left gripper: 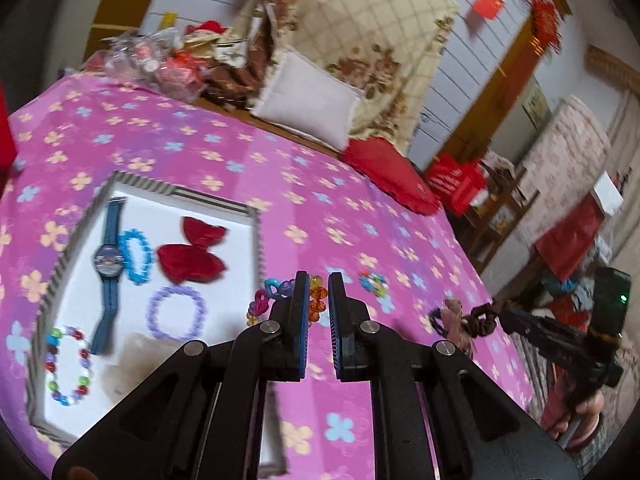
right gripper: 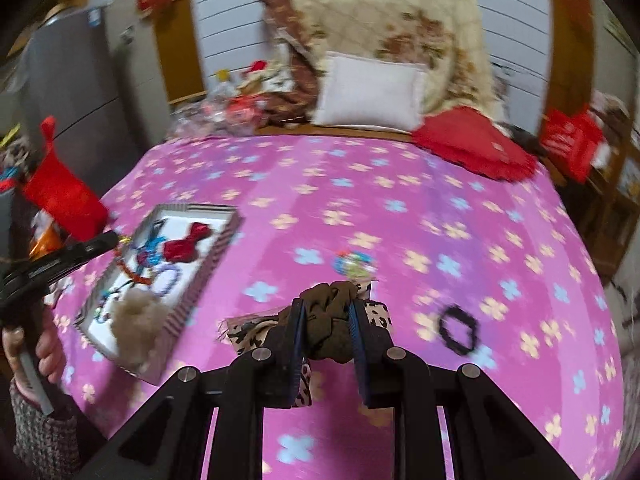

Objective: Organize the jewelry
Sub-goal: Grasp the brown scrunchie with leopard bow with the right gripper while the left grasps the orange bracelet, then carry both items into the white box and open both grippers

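Observation:
A striped-rim white tray point(left gripper: 208, 197) lies on the pink flowered bedspread. It holds a blue watch point(left gripper: 107, 260), a blue bead bracelet point(left gripper: 138, 256), a red bow point(left gripper: 192, 256), a purple bracelet point(left gripper: 176, 313) and a multicoloured bead bracelet point(left gripper: 66, 364). My left gripper point(left gripper: 318, 280) hangs above the tray's right edge, jaws a little apart, with a colourful plastic bead chain point(left gripper: 316, 300) dangling between the fingers. My right gripper point(right gripper: 326, 308) is shut on a brown scrunchie point(right gripper: 328, 320) with a leopard-print bow point(right gripper: 248, 330). The tray also shows in the right wrist view point(right gripper: 224, 248).
A multicoloured bead bracelet point(right gripper: 354, 265) and a black scrunchie point(right gripper: 459, 330) lie loose on the bedspread. A white pillow point(right gripper: 370, 94), a folded quilt and a red cushion point(right gripper: 472, 142) sit at the far side. A beige pompom point(right gripper: 134, 316) lies in the tray.

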Action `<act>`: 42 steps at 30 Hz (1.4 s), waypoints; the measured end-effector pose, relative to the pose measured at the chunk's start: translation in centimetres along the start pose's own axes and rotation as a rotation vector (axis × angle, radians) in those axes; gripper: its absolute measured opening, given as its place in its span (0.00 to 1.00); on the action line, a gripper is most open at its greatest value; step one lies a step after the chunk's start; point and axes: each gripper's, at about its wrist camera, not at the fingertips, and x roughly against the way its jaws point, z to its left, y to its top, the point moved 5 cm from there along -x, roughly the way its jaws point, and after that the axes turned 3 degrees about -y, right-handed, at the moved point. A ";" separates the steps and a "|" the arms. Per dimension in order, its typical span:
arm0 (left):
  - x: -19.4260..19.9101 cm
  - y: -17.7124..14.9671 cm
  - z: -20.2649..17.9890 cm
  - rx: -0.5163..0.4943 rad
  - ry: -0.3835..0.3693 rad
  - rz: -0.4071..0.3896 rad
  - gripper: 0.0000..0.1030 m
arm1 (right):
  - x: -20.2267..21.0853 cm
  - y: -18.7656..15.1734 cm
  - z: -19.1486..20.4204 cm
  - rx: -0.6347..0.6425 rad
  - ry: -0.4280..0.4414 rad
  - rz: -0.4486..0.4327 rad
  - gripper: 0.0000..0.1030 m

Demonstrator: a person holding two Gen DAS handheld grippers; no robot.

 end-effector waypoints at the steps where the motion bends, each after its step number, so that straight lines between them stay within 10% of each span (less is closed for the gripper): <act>1: 0.0 0.2 0.7 0.011 0.013 -0.001 0.08 | -0.5 0.4 1.0 0.016 0.014 0.002 0.20; 19: -1.1 2.3 10.3 0.171 0.178 -0.030 0.07 | -9.9 7.2 16.0 0.171 0.153 0.059 0.20; 39: -1.6 1.4 16.7 0.319 0.322 0.008 0.08 | -16.4 -1.0 18.7 0.317 0.091 0.222 0.20; 42: -1.5 1.4 16.3 0.314 0.312 0.010 0.29 | -15.9 -0.4 18.3 0.293 0.105 0.210 0.32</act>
